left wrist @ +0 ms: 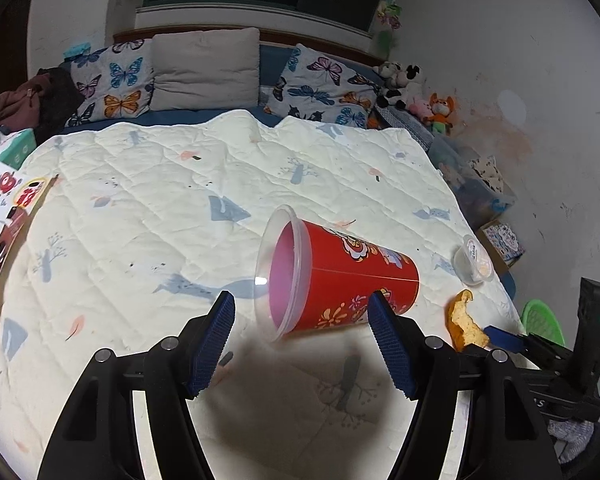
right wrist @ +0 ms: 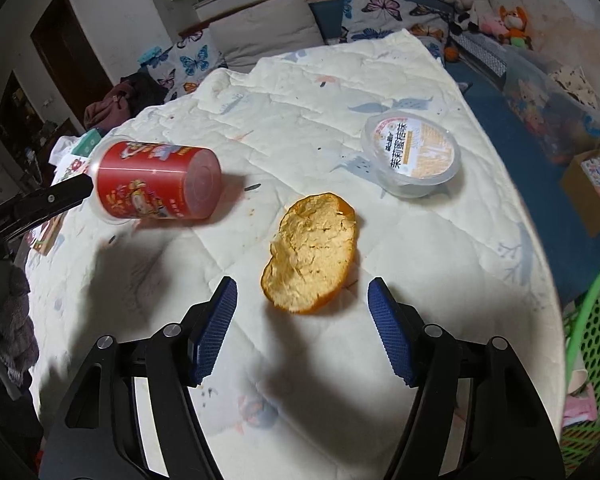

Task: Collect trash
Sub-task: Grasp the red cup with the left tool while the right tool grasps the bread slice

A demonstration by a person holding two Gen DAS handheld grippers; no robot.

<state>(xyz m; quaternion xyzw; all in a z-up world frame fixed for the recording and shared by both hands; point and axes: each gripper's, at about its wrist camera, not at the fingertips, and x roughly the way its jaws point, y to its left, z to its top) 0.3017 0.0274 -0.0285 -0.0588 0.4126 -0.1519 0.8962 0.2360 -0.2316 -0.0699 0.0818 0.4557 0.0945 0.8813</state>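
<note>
A red printed plastic cup lies on its side on the white quilt, its clear rim turned toward me. My left gripper stands open just short of the cup, its blue pads apart on either side and not touching it. In the right wrist view the same cup lies at the left. An orange peel lies pith side up on the quilt; my right gripper is open just before it, with its near edge between the fingertips. A clear round lidded tub sits farther right.
The quilt covers a bed with butterfly pillows and plush toys at the head. A green mesh basket stands off the bed's right edge, near a cardboard box. A printed packet lies at the quilt's left.
</note>
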